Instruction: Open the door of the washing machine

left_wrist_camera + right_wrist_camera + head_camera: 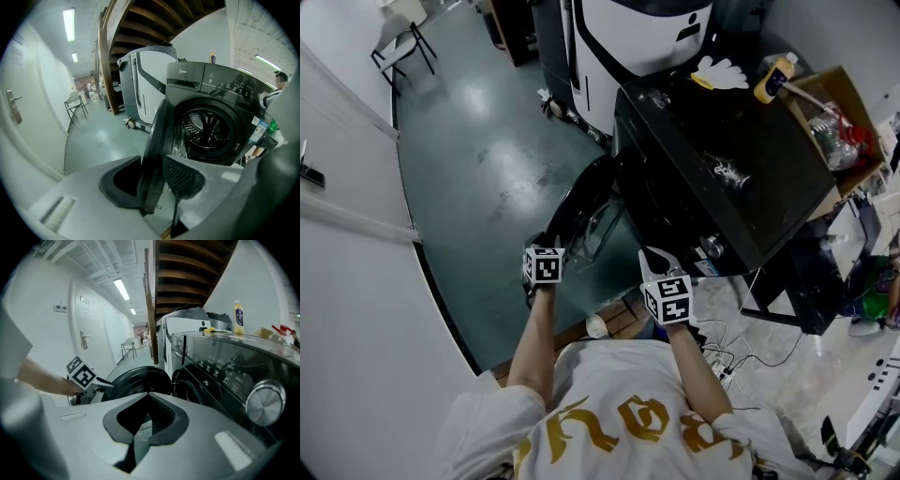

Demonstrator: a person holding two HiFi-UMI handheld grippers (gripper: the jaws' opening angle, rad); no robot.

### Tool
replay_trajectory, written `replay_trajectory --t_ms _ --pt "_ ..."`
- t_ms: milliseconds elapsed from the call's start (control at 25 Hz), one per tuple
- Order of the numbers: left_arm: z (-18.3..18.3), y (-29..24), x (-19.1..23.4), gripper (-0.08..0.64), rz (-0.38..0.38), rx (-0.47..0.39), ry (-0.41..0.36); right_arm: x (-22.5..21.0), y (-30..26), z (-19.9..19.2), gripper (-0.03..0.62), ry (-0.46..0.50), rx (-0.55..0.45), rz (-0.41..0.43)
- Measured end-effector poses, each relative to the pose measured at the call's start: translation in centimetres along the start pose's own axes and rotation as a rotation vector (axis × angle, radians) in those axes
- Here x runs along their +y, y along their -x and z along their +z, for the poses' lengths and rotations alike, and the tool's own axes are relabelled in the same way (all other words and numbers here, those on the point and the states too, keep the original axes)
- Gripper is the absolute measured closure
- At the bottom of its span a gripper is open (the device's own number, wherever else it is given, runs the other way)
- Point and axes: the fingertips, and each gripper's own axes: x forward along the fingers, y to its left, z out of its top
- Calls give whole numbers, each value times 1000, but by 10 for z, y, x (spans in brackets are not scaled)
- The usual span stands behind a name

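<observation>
**Washing machine** [727, 173]: black front-loader, centre right of the head view. Control panel and a round knob [265, 402] show at the right of the right gripper view.

**Door** [586, 220]: round and dark, already swung out from the machine's front, at the centre of the head view. The left gripper view shows it nearly edge-on, with the open drum [212, 129] to its right.

**Left gripper** [152, 183]: lower centre of its own view. Its fingers [183, 174] are clamped on the door's rim, one on each side of it.

**Right gripper** [146, 419]: fingers brought together, nothing between them. It is held just right of the left gripper and near the machine's front, apart from the door.

**On the machine's top**, upper right of the head view: yellow bottle [773, 78], white glove [722, 73], open cardboard box [839, 89] with oddments inside.

**Surroundings**: grey-green floor [478, 159]; chair [401, 37] at the upper left; large white and black appliance [637, 33] behind the washing machine; cables [727, 356] on the floor at the lower right.
</observation>
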Motion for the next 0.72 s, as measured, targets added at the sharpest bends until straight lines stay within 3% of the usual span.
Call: replay_trajectory --t_ms 720 --pt "-1 -1 0 423 -6 -3 2 -2 -5 -1 580 -9 13 -11"
